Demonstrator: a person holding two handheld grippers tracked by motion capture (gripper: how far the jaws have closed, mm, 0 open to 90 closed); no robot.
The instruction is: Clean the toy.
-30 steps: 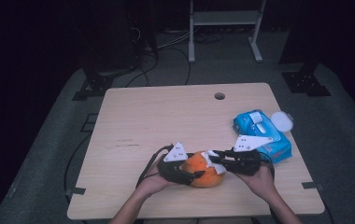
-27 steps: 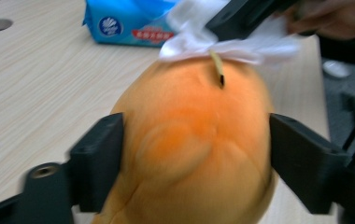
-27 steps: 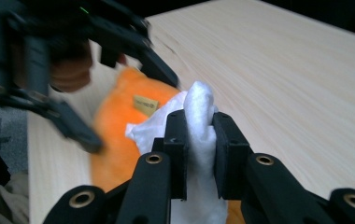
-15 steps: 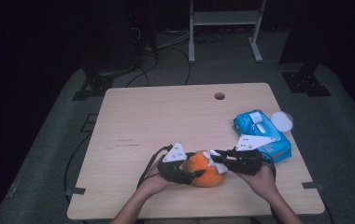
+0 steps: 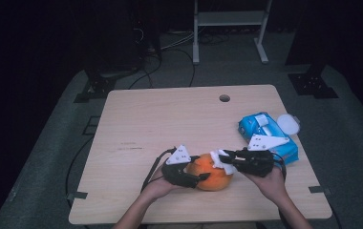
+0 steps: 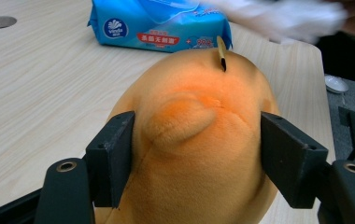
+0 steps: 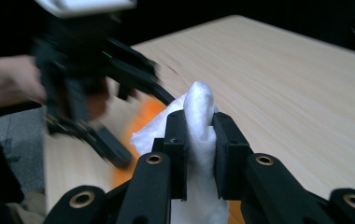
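Squeezing the soft orange plush toy (image 6: 199, 140) at its flanks near the wooden table's (image 5: 170, 119) front edge, the left gripper (image 5: 189, 177) dents it, while the right gripper (image 5: 227, 160) pinches a limp white wipe (image 7: 196, 140) just above it.

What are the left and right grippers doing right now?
Left gripper: closed on the orange plush toy, jaws just tightened.
Right gripper: shut on a white crumpled wipe.
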